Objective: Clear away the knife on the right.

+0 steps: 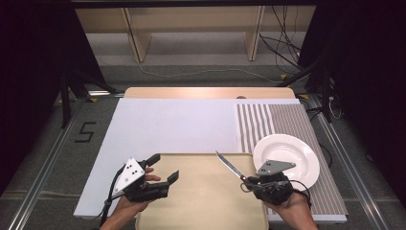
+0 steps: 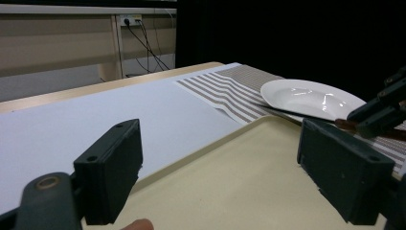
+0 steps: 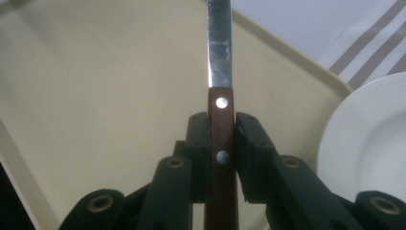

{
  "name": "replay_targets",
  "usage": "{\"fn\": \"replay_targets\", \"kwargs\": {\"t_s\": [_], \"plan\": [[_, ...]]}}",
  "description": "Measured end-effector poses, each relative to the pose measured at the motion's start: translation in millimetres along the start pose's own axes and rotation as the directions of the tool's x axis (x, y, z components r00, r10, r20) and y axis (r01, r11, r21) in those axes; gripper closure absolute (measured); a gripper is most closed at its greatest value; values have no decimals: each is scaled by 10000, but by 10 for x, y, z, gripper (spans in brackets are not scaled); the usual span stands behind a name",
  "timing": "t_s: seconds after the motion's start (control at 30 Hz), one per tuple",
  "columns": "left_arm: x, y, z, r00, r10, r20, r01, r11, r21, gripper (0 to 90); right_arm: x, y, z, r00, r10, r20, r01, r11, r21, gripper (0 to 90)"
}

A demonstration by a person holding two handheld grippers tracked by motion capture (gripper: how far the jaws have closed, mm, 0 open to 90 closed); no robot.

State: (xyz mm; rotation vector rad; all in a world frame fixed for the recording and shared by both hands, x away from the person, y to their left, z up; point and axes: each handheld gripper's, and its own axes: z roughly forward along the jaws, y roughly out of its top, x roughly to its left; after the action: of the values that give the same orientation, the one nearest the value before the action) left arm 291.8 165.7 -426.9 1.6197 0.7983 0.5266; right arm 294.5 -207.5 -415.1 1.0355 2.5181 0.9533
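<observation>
The right hand-held black two-jaw gripper (image 1: 249,182) is closed tight on the brown wooden handle of a steel-bladed knife (image 1: 229,165). In the right gripper view the two jaws press the riveted handle (image 3: 221,143) from both sides, and the blade runs straight up and away over the beige plastic tray (image 3: 95,96). From the high view the knife points toward the far left, its blade above the tray's far right corner; whether the tip touches the tray cannot be told.

The left hand-held black gripper (image 1: 160,167) stands wide open with nothing between its jaws. It sits over the near left part of the tray (image 1: 201,191), and the left gripper view shows only bare tray surface (image 2: 239,182) between its two pads.

The high view alone shows both hands (image 1: 127,206) and the whole layout: the tray at the near edge of the white sheet-covered table (image 1: 167,124), and a brown-and-white striped cloth (image 1: 282,120) at the right. The left gripper view adds a low side look at the round white ceramic plate (image 2: 311,98), which rests on the striped cloth (image 2: 225,91) just beside the tray's right edge. The plate (image 1: 292,153) looks empty, and the tray holds no loose objects.
</observation>
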Motion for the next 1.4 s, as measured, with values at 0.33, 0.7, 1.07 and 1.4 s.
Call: {"fn": "replay_targets", "kwargs": {"t_s": [0.33, 0.7, 1.07, 1.4], "plan": [[3, -2, -2, 10000, -4, -17, 4, 10000, 15, 154, 91, -73, 114, 9993, -145, -335, 170, 9970, 756, 772], [1, -3, -1, 10000, 12, -20, -12, 10000, 27, 154, 132, -121, 229, 9987, -113, -490, 181, 9899, 1404, 772], [0, -2, -1, 10000, 12, -20, -12, 10000, 19, 154, 163, -150, 322, 9977, -171, -655, 296, 9804, 1948, 772], [0, -4, 1, 10000, 25, -22, -25, 10000, 28, 154, 184, -170, 379, 9972, -44, -743, 219, 9714, 2365, 771]]}}
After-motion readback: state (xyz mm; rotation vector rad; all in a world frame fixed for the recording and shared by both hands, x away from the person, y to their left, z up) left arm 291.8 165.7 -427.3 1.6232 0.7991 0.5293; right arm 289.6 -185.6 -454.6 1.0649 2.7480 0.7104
